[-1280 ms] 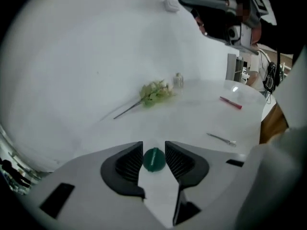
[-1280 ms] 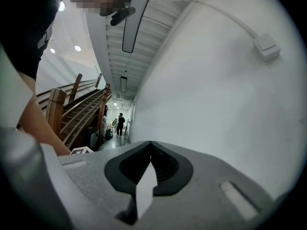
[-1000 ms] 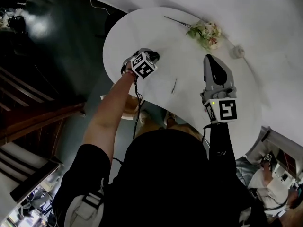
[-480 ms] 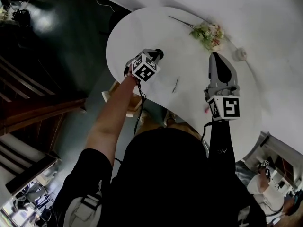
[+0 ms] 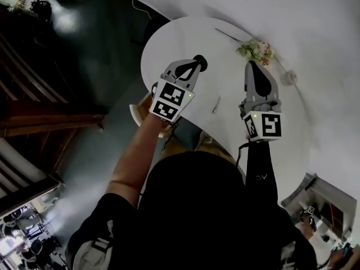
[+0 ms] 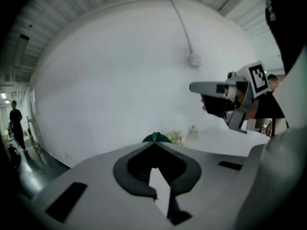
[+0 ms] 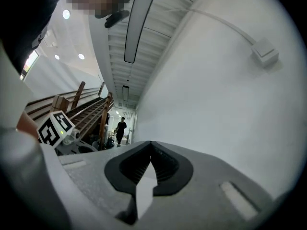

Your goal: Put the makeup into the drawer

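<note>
The small dark round makeup piece (image 5: 200,62) is off the desk (image 5: 180,41) now, clamped at the tips of the left hand-held gripper (image 5: 194,68), which a second ago was down at the desk top and has since risen clear of it. The right hand-held gripper (image 5: 251,66) hovers alongside, jaws together on nothing. The pick-up looks done and the carry remains, though I cannot make out the drawer in any view.

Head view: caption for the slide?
Left claw above the round white table, pinching a small dark item; right claw shut and empty beside it, flowers at the far edge.
</note>
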